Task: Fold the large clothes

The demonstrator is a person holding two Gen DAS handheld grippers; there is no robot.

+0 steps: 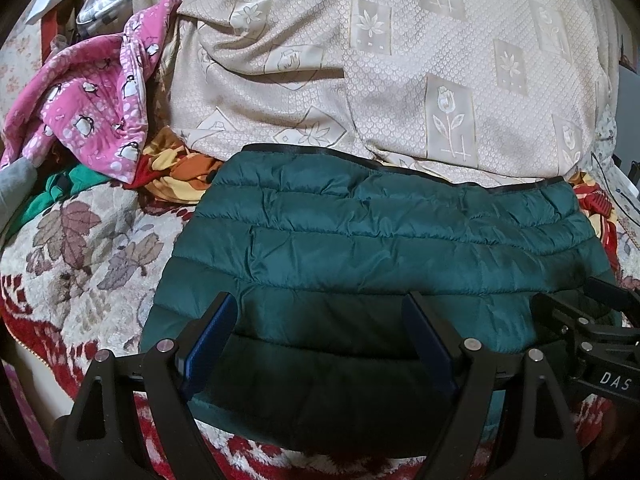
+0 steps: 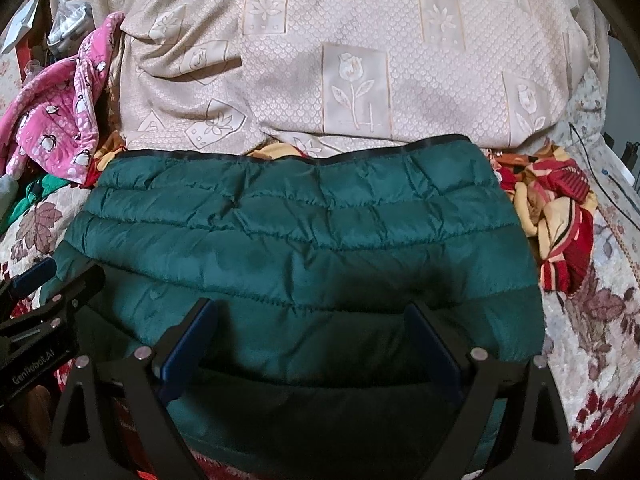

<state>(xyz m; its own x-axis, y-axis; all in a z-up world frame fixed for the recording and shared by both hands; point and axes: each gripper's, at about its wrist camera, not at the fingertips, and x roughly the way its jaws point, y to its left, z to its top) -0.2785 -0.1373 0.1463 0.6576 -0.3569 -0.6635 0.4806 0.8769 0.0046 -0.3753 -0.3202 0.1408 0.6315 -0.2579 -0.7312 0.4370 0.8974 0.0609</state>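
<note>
Two wide-open, empty grippers (left (image 1: 320, 304), right (image 2: 312, 312)) over crosswise teal jacket (image 2: 300, 240), hem away.

The supporting surface is a bed covered by a cream blanket (image 1: 80, 248) with leaf print and red border. Lying on it: a folded teal quilted jacket (image 1: 380, 248) at frame centre; a beige floral-patterned cover (image 1: 400, 60) across the upper frame; a pink penguin-print garment (image 1: 92, 108) at upper left; a green garment (image 1: 52, 196) below it; a red-and-yellow striped cloth (image 2: 560, 232) at right.
</note>
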